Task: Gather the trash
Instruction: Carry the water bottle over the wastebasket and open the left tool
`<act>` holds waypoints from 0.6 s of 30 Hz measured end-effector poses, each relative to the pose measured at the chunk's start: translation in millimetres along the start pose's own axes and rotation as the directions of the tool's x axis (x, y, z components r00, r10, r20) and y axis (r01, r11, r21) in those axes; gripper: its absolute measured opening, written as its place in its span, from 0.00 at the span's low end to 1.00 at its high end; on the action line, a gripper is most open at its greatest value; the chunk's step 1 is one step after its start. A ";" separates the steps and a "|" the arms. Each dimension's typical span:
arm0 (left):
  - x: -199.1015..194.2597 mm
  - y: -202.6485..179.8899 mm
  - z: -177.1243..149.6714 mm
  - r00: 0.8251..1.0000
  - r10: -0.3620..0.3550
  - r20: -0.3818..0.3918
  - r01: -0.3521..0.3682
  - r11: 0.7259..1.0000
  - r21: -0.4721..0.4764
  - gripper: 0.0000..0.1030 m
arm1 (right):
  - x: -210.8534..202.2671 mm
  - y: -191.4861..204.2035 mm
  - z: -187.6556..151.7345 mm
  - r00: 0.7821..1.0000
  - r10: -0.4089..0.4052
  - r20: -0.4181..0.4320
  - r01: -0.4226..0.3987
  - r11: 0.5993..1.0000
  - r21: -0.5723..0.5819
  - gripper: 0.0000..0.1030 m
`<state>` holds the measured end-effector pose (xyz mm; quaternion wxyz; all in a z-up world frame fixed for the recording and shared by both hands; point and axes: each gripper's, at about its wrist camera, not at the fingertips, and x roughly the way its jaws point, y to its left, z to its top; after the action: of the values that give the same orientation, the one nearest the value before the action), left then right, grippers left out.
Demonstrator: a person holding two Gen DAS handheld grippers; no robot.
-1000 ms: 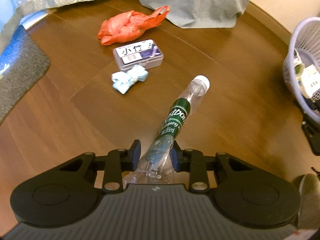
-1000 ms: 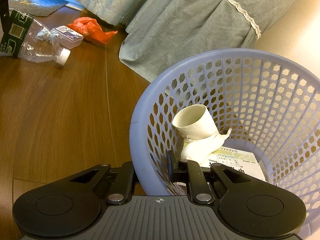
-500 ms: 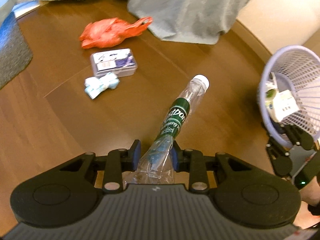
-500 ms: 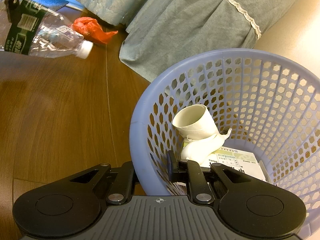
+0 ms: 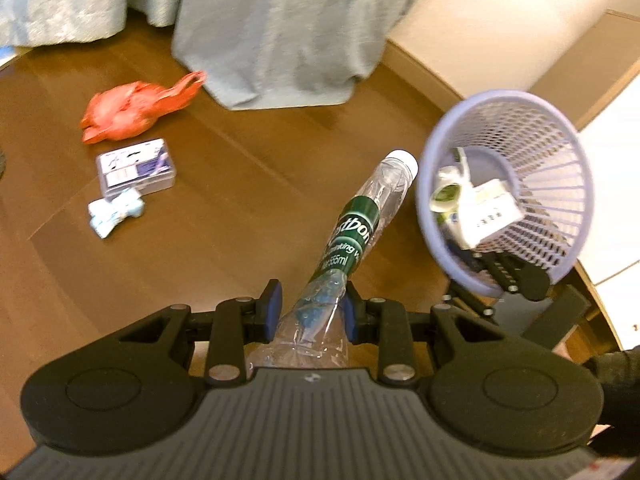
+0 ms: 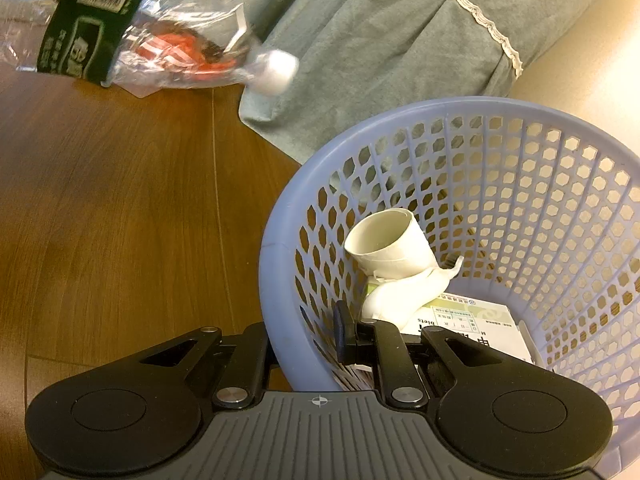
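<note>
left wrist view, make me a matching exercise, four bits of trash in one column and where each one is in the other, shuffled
Things:
1. plastic bottle
2. red plastic bag
3. paper tube
4. clear plastic box

Places:
A. inside the lavender basket
B. on the floor just short of the curtain hem
C. clamped in the left gripper
D. on the floor between the bag and a crumpled blue wrapper

Pairs: 1-C, 2-B, 3-A, 4-D
</note>
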<state>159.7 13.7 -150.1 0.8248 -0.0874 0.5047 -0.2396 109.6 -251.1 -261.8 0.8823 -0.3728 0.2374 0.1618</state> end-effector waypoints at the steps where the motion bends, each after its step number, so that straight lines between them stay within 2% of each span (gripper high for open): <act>1: -1.0 -4.1 1.5 1.000 -0.010 0.003 0.010 1.000 0.002 0.25 | 0.2 -0.1 0.3 1.000 0.000 0.000 0.000 1.000 0.000 0.10; 10: -0.6 -51.8 27.3 0.996 -0.090 0.005 0.089 0.992 0.090 0.25 | 0.1 -1.1 -0.1 1.000 0.001 0.001 -0.001 1.000 0.006 0.10; 18: 34.2 -114.8 63.1 0.989 -0.143 -0.037 0.148 0.965 0.215 0.25 | -0.8 -5.1 1.2 1.000 0.004 0.007 -0.004 0.999 0.034 0.10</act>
<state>192.5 -108.9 -102.8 0.8041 -0.0312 0.4765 -0.3541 111.7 -253.8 -257.7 0.8890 -0.3566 0.2377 0.1610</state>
